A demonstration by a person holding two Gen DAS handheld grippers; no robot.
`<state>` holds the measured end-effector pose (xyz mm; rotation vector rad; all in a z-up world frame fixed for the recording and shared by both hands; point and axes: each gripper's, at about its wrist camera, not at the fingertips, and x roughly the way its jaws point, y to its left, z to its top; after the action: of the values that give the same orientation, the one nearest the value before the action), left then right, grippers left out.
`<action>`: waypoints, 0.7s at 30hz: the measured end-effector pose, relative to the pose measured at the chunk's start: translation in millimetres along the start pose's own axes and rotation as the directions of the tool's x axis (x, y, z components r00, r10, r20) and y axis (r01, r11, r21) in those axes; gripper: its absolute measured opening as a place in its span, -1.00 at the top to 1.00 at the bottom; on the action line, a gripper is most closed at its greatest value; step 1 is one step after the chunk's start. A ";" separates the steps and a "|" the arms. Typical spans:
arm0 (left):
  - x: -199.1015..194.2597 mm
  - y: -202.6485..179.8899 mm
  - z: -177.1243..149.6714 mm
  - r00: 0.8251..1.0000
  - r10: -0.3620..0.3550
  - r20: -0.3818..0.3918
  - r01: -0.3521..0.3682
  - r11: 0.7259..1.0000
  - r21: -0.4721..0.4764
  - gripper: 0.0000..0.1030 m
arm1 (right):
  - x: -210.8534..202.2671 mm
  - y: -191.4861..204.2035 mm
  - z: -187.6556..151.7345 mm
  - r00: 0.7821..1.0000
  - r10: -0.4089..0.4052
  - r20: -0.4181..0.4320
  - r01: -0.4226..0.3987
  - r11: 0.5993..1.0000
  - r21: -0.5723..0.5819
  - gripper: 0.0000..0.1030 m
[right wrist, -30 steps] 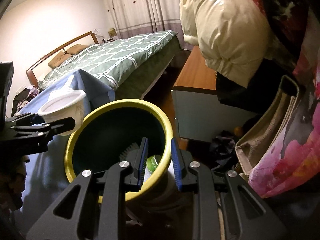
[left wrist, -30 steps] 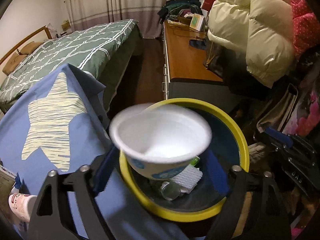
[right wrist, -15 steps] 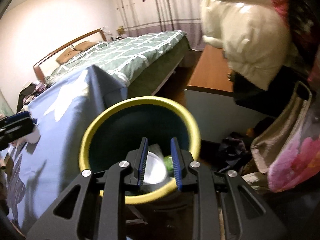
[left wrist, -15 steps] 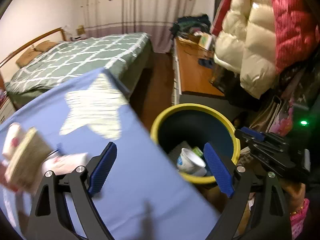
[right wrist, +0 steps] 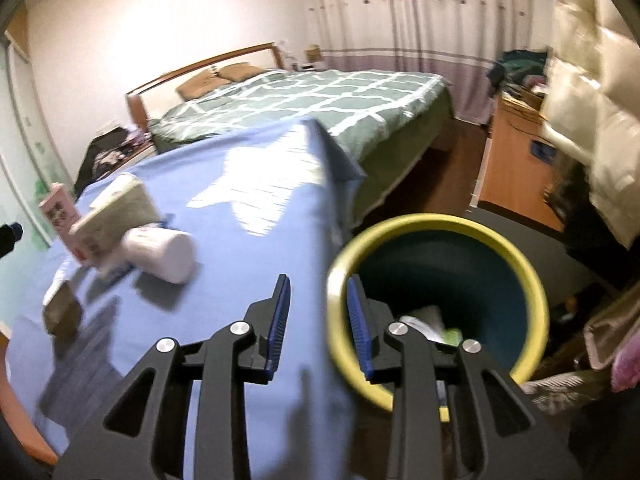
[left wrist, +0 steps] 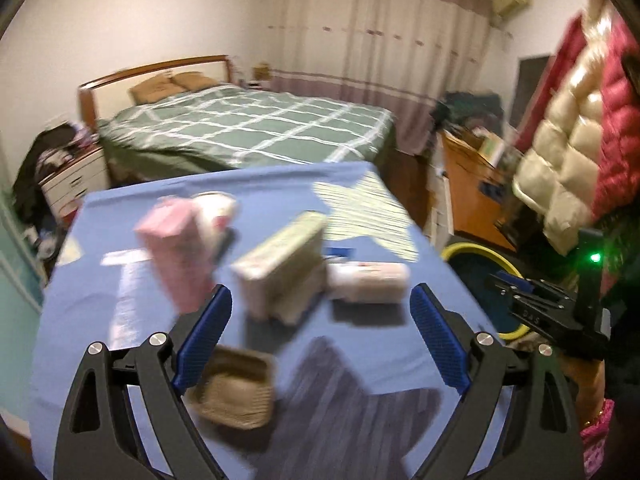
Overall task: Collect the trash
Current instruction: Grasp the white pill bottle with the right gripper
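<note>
My left gripper (left wrist: 320,336) hangs over a table draped in a blue cloth (left wrist: 100,308), its jaws wide apart and having just been opening further, with nothing between them. Below and ahead lies the trash left to gather: a pink carton (left wrist: 178,252) standing upright, a pale box (left wrist: 280,268) just beside it, a white cup (left wrist: 368,282) lying on its side next to the box, and a brown paper tray (left wrist: 236,386) nearest me, close to my left finger. The view is blurred, so I cannot read edges finely.

My right gripper (right wrist: 318,322) sits at the near rim of the yellow-rimmed bin (right wrist: 532,280), beside the table edge. Its jaws are narrowly parted and have just been opening; they hold nothing. Some rubbish already lies in the bin's bottom.

My judgement of the risks: the items crowd together, so closing on one could knock the upright carton over or nudge the cup into rolling off the cloth. The loose cloth could snag on a finger and drag everything. The light tray may crush or slip.
</note>
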<state>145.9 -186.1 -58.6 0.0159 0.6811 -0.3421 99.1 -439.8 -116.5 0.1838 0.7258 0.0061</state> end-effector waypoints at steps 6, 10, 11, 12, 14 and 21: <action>-32.8 65.1 -15.4 0.995 0.091 0.043 -0.087 0.993 -0.077 -0.74 | 17.3 72.1 10.5 0.998 0.062 -0.027 -0.064 0.994 -0.087 0.43; -42.3 91.9 -25.4 0.994 0.102 0.048 -0.096 0.989 -0.116 -0.74 | 34.4 103.9 16.0 0.997 0.057 -0.058 -0.061 0.995 -0.076 0.00; -43.3 97.6 -27.9 0.994 0.102 0.047 -0.095 0.988 -0.124 -0.74 | 34.2 110.2 15.9 0.997 0.053 -0.056 -0.057 0.996 -0.072 -0.09; -43.4 99.9 -28.9 0.994 0.100 0.046 -0.094 0.987 -0.129 -0.74 | 36.4 116.3 16.4 0.997 0.047 -0.056 -0.050 0.996 -0.069 -0.27; -41.1 104.4 -32.2 0.995 0.092 0.042 -0.085 0.987 -0.139 -0.74 | 41.7 127.4 16.2 0.998 0.020 -0.054 -0.024 0.998 -0.061 -0.41; -32.8 106.0 -38.9 0.998 0.061 0.033 -0.056 0.989 -0.137 -0.74 | 65.2 146.1 15.8 0.995 -0.061 -0.084 0.060 0.998 -0.019 -0.53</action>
<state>131.6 -71.2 -78.8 -0.0997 0.6641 -0.2390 166.8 -294.1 -123.1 0.1465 0.8152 -0.0380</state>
